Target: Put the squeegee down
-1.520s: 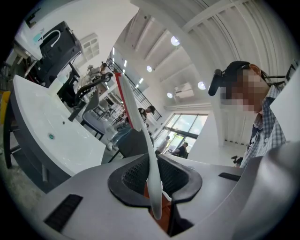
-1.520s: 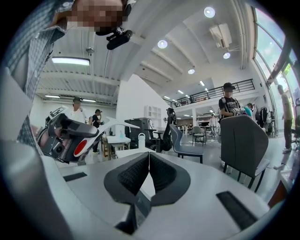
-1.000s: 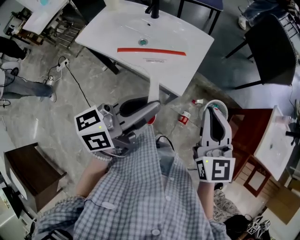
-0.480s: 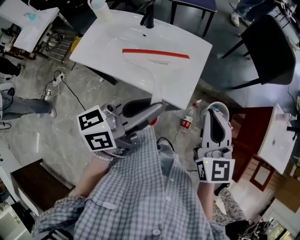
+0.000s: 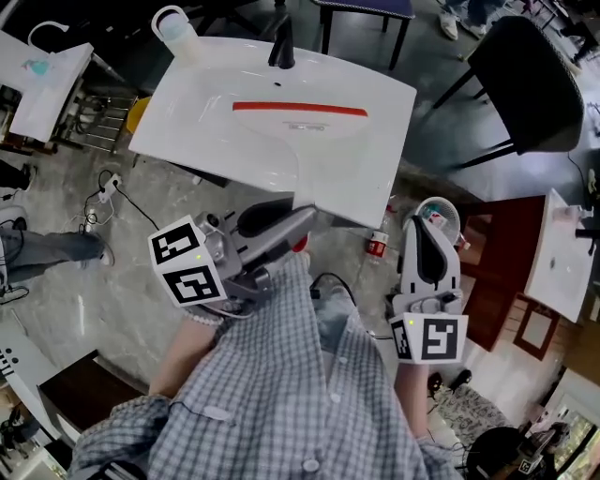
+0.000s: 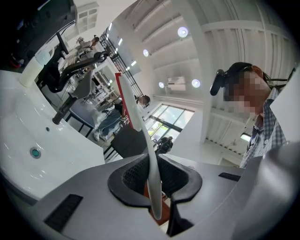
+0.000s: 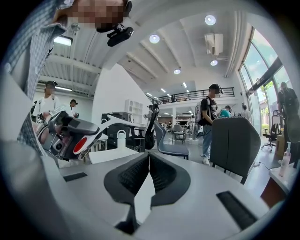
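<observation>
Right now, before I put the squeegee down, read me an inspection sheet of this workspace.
Surface: white sink top with black faucet.
Job's things: squeegee, red blade over the basin, white handle in the left gripper.
Clutter: clear jug at the sink corner; red-labelled bottle on the floor.
Grippers: left gripper shut on the squeegee; right gripper shut, empty.
Cables: white cable with power strip on the floor.
Surroundings: black chair, brown cabinet, person standing.
</observation>
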The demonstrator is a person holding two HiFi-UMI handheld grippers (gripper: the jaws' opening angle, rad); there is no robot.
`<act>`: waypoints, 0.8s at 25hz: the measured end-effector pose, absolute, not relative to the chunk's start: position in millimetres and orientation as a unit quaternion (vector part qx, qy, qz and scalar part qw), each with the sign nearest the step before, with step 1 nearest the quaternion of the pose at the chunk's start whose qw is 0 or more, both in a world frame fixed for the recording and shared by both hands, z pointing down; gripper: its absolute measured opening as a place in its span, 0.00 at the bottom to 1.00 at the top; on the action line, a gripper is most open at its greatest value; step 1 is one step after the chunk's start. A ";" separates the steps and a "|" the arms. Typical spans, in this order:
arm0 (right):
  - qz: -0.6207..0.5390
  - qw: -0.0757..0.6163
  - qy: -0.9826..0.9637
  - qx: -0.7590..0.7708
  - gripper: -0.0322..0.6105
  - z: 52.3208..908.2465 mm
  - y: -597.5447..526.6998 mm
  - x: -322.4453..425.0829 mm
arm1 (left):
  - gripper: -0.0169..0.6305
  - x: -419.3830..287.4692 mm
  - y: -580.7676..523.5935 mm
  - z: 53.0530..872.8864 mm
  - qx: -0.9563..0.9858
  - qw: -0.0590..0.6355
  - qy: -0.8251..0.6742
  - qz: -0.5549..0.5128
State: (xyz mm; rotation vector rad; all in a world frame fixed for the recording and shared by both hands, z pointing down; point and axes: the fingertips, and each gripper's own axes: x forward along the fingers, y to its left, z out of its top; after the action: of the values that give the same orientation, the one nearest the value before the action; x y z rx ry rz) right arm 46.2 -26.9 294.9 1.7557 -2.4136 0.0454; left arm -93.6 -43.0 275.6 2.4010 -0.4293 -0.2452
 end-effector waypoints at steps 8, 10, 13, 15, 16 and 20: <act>0.005 0.082 -0.796 0.600 0.06 294.6 -20.8 34.3 | 0.12 -102.4 -48.5 280.5 0.925 0.338 -0.147 -0.092; 0.005 0.085 -0.792 0.605 0.06 295.8 -18.7 35.1 | 0.12 -102.1 -48.8 282.0 0.926 0.339 -0.141 -0.091; 0.008 0.086 -0.787 0.612 0.06 297.3 -19.6 36.2 | 0.12 -101.5 -53.5 282.4 0.929 0.334 -0.134 -0.087; 0.009 0.086 -0.785 0.613 0.06 297.5 -21.9 37.5 | 0.12 -99.4 -57.9 280.6 0.931 0.329 -0.131 -0.085; 0.009 0.087 -0.785 0.613 0.06 297.7 -23.3 38.5 | 0.12 -97.4 -59.7 279.7 0.932 0.328 -0.129 -0.085; 0.011 0.080 -0.786 0.612 0.06 295.9 -31.4 43.6 | 0.12 -88.0 -64.2 277.9 0.935 0.323 -0.122 -0.084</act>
State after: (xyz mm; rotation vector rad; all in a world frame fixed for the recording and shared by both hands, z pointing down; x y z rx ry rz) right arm 43.6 -31.4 295.9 1.8311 -2.3515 0.0333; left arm -88.0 -64.2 277.9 2.4524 -0.3200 -0.2199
